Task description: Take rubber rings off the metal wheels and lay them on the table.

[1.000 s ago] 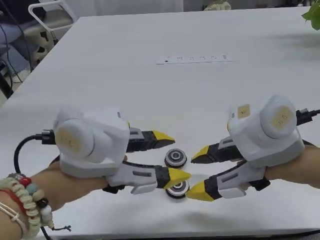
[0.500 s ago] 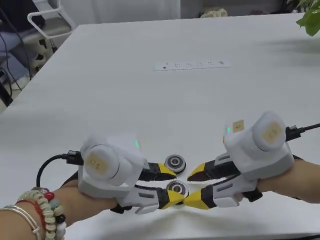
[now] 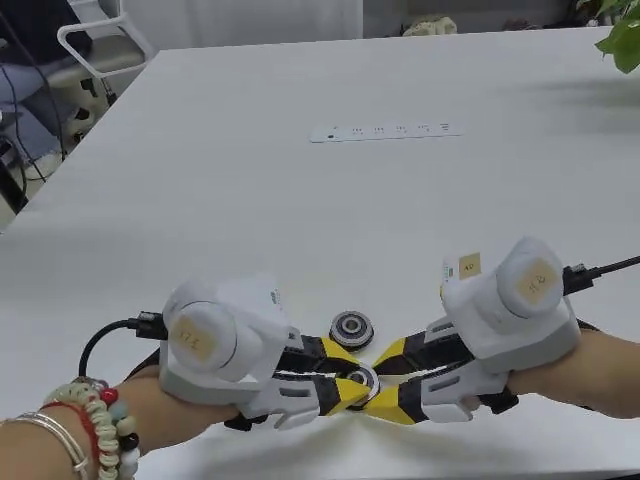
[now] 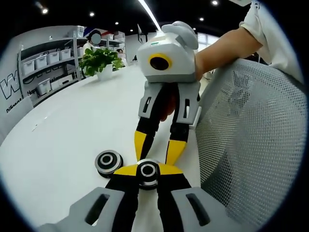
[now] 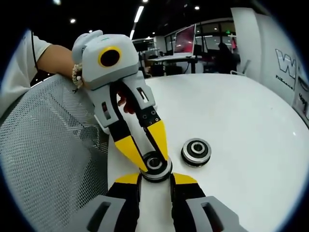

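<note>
Converging over the last 1 s, the 2 claws have dropped from a spread stance to meet tip to tip at the near wheel (image 3: 360, 378) on the tabletop (image 3: 300, 200). The left claw (image 3: 342, 372) is closed on that wheel, with 1 jaw on each side of its rim. The right claw (image 3: 386, 377) stands narrowly parted with its tips at the opposite rim; whether it clamps cannot be told. The dark rubber ring (image 5: 167, 170) is seated on the wheel, so stripping is judged about to begin. The 2nd wheel (image 3: 351, 326) lies just beyond, untouched. The task calls for no container: rings go on bare tabletop.
</note>
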`<action>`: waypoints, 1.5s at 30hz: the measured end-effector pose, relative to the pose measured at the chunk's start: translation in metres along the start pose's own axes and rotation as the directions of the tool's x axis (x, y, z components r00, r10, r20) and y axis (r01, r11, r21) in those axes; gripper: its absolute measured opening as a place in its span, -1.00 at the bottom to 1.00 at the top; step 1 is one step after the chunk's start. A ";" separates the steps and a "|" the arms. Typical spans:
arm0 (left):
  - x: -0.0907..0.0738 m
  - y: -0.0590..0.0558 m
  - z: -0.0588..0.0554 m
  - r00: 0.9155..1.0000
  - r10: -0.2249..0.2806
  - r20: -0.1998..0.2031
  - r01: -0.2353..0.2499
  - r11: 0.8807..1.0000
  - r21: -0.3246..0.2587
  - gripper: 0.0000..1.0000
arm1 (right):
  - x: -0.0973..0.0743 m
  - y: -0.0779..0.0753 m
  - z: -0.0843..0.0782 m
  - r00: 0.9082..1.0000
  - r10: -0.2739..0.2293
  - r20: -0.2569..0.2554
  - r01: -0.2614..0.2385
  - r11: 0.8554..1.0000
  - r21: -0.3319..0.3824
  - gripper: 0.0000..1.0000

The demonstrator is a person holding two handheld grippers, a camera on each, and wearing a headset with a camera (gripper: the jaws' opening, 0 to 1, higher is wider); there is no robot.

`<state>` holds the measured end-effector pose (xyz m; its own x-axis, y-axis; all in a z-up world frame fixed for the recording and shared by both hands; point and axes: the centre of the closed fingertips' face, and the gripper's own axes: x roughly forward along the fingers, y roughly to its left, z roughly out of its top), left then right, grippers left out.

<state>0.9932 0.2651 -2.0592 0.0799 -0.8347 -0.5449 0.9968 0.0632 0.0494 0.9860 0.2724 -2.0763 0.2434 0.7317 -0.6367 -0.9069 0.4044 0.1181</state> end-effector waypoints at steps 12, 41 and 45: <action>0.003 0.001 0.003 1.000 -0.005 0.029 0.006 1.000 -0.005 -0.84 | -0.006 -0.002 -0.004 1.000 0.008 -0.019 -0.009 1.000 -0.019 -0.77; 0.004 0.000 0.005 0.999 0.001 0.034 0.000 1.000 -0.008 -0.84 | -0.005 -0.004 -0.003 1.000 -0.004 -0.018 0.003 0.999 -0.045 -0.64; 0.004 0.000 0.005 0.999 0.002 0.035 -0.002 1.000 -0.010 -0.84 | -0.005 -0.003 -0.003 1.000 0.000 -0.025 -0.001 0.999 -0.052 -0.67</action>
<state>0.9938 0.2591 -2.0573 0.0817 -0.8534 -0.5148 0.9967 0.0699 0.0422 0.9865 0.2655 -2.0760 0.2350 0.7173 -0.6559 -0.9238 0.3746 0.0788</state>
